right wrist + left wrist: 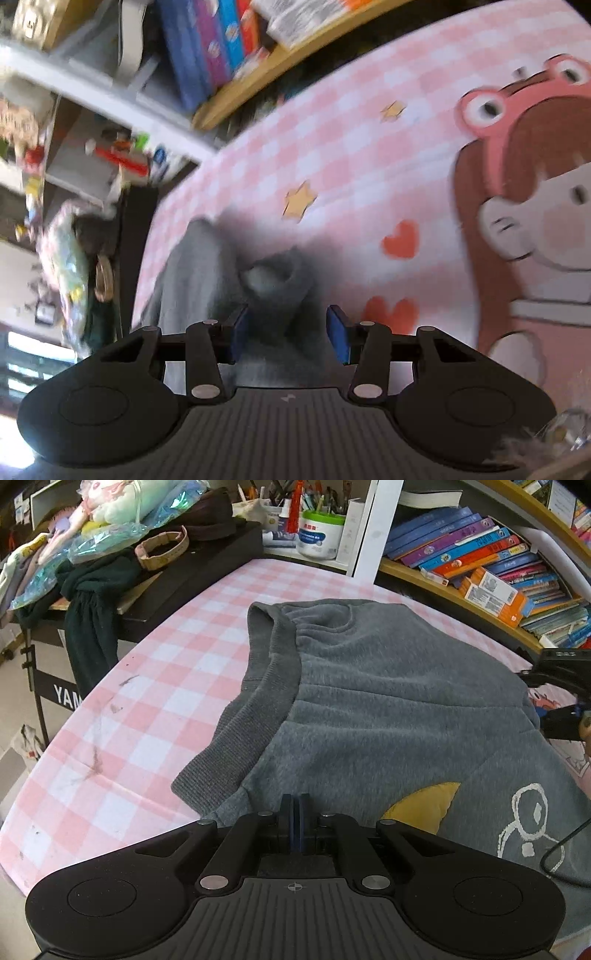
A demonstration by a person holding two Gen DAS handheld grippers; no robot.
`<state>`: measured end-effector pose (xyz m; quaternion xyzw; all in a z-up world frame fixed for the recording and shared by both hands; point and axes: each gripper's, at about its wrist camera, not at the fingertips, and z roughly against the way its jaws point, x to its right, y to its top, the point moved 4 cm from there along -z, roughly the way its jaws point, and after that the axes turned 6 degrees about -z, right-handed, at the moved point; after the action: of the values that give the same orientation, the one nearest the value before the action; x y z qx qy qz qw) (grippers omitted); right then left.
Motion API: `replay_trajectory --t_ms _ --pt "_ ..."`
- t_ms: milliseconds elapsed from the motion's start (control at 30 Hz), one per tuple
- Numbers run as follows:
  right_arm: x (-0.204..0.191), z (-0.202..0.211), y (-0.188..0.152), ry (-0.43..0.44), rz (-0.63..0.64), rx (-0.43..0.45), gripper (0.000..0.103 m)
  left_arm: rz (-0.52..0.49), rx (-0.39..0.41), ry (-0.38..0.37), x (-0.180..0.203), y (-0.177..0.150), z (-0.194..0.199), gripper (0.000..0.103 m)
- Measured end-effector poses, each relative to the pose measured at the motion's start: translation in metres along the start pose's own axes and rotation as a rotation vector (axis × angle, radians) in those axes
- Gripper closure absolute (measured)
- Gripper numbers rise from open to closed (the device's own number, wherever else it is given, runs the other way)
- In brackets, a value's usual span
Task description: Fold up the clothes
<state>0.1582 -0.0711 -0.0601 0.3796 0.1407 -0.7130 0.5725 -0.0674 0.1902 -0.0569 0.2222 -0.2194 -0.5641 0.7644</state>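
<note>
A grey fleece sweatshirt lies spread on the pink checked tablecloth, its ribbed hem folded over on the left, with a yellow patch and a white line drawing near me. My left gripper is shut just over its near edge; no cloth shows between the pads. In the blurred right wrist view, my right gripper is open above a bunched grey fold of the sweatshirt. The right gripper also shows at the sweatshirt's right edge.
A black keyboard stand piled with clutter and a hanging dark green garment borders the table's left. Shelves of books and a white tub with pens line the back. A cartoon print covers the tablecloth on the right.
</note>
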Motion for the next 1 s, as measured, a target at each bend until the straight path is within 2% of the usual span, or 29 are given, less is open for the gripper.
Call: replay_trajectory --t_ms 67,167,233,267,500,533,567,633,667,800,900,967,1000 --pt "-0.006 -0.007 -0.006 0.002 0.023 -0.018 0.063 -0.001 -0.002 -0.001 0.0 0.0 0.0 0.098" --pt "-0.011 -0.006 -0.013 0.023 0.065 -0.035 0.086 0.006 -0.005 0.0 0.0 0.001 0.0 0.098" --pt "-0.015 0.005 -0.014 0.041 0.09 -0.008 0.089 0.018 -0.005 -0.006 0.0 0.001 0.0 0.098" --pt "-0.02 0.017 -0.013 0.047 0.106 0.037 0.09 0.025 -0.004 -0.01 -0.001 0.001 0.001 0.098" --pt "-0.091 0.113 -0.026 -0.009 0.432 0.471 0.092 0.054 0.002 -0.026 -0.004 0.001 -0.001 0.098" --pt "-0.1 0.111 -0.039 -0.018 0.53 0.483 0.092 0.056 0.002 -0.029 -0.004 0.001 -0.001 0.098" --pt "-0.11 0.109 -0.052 -0.027 0.627 0.494 0.098 0.058 0.002 -0.029 -0.003 0.001 -0.001 0.098" --pt "-0.129 0.104 -0.078 -0.045 0.823 0.515 0.099 0.056 0.002 -0.026 -0.002 0.001 -0.001 0.098" --pt "-0.135 0.1 -0.091 -0.039 0.901 0.495 0.098 0.059 0.002 -0.027 -0.003 0.001 -0.001 0.098" --pt "-0.135 0.067 -0.14 0.131 0.998 0.146 0.098 0.069 0.002 -0.032 -0.004 0.001 -0.001 0.098" --pt "-0.116 0.075 -0.131 0.136 0.87 0.134 0.089 0.064 0.007 -0.031 -0.003 0.0 0.0 0.098" --pt "-0.094 0.091 -0.103 0.105 0.709 0.18 0.074 0.062 0.01 -0.032 -0.003 -0.001 0.001 0.098" --pt "-0.078 0.101 -0.085 0.07 0.618 0.22 0.071 0.063 0.012 -0.033 -0.004 -0.001 0.001 0.098"
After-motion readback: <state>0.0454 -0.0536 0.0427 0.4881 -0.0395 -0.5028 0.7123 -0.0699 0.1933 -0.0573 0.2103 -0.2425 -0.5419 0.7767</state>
